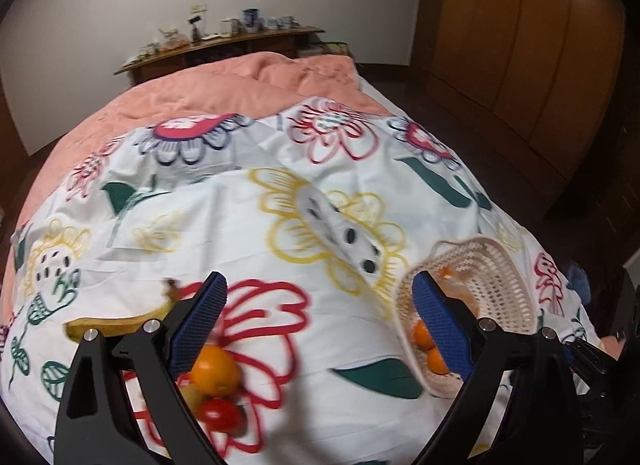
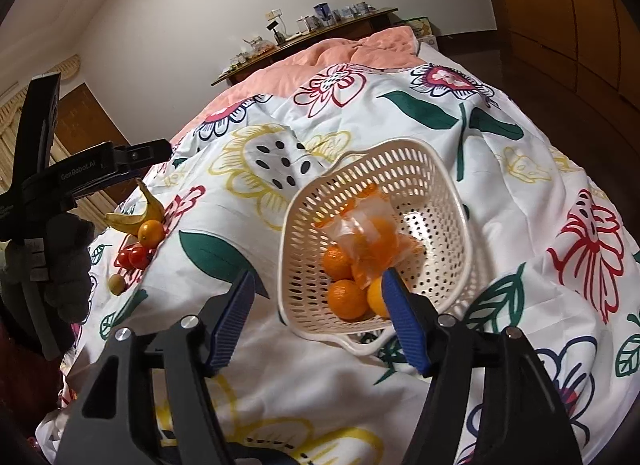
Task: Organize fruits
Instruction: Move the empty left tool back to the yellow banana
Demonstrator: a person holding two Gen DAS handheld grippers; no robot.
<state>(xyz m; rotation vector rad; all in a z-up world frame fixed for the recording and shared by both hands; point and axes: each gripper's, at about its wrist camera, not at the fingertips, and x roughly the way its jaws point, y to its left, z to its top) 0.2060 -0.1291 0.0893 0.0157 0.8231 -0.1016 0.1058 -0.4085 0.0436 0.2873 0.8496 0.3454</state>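
My left gripper (image 1: pixel 320 285) is open wide above the flowered bedspread with nothing between its pads. Under its left finger lie a banana (image 1: pixel 120 323), an orange (image 1: pixel 214 369) and a red tomato (image 1: pixel 220 413). To its right, the white perforated basket (image 1: pixel 500 285) holds oranges (image 1: pixel 424 335). My right gripper (image 2: pixel 318 279) is open and straddles the basket's (image 2: pixel 440 185) near wall, one finger outside and one inside. The basket holds oranges (image 2: pixel 346 299) and a clear bag of orange fruit (image 2: pixel 372 237). The banana (image 2: pixel 136 217), orange (image 2: pixel 151 233), tomatoes (image 2: pixel 134 257) and a small brownish fruit (image 2: pixel 117 283) lie far left.
The bedspread (image 2: pixel 400 377) is rumpled and falls away at the right edge toward a dark floor. A gloved hand (image 2: pixel 68 257) holds the left tool at the far left. A pink quilt (image 1: pixel 240 89), a cluttered shelf (image 1: pixel 224 39) and wooden wardrobe doors (image 1: pixel 520 45) lie beyond.
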